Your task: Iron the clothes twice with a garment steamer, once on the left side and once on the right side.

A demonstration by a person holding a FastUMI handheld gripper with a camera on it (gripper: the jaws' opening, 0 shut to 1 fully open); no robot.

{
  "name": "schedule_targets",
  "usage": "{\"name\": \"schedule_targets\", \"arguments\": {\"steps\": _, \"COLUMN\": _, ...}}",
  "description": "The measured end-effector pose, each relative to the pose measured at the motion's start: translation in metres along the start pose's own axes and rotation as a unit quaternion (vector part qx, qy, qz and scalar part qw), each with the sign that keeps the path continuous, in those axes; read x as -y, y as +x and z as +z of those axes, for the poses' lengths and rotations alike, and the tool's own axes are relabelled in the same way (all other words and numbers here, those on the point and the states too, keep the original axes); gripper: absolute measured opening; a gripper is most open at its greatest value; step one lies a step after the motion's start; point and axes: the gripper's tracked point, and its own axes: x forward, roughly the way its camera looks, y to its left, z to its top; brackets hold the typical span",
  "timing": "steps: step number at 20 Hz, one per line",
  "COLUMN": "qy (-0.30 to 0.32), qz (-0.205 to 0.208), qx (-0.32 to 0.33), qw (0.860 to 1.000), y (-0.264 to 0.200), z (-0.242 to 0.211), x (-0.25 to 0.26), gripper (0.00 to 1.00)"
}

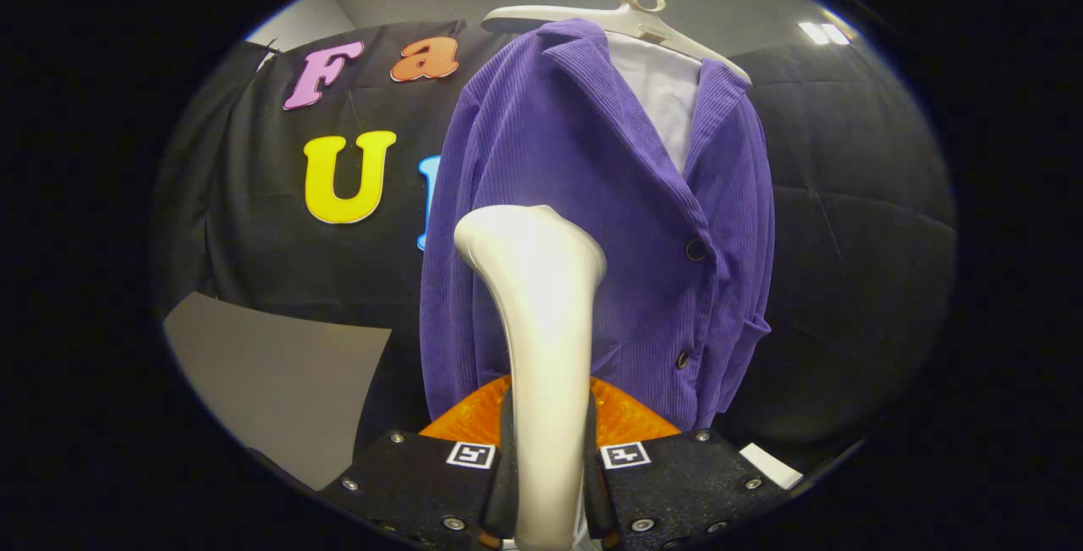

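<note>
Jaws of gripper [546, 449] clamp glossy white steamer [541, 322] before ribbed purple jacket [592, 195].

Garment steamer [541, 339]: head's face turned away, unseen; handle base cut off below the tool [546, 466]; jacket [592, 221] hem hidden.

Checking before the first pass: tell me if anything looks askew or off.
The hanger tilts, so the purple jacket hangs slightly lopsided, its front open over a white lining. The steamer sits upright, clamped between the gripper fingers. Nothing looks damaged.
</note>
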Motion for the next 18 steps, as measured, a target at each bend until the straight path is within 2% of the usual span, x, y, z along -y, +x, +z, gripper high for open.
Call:
{"name": "schedule_targets", "arguments": {"steps": 10, "qy": 0.009, "qz": -0.006, "qx": -0.048, "qw": 0.999, "y": 0.01, "z": -0.065, "x": 0.0, "gripper": 0.31}}
{"name": "schedule_targets", "arguments": {"steps": 18, "qy": 0.017, "qz": -0.013, "qx": -0.056, "qw": 0.998, "y": 0.01, "z": -0.086, "x": -0.001, "gripper": 0.31}}
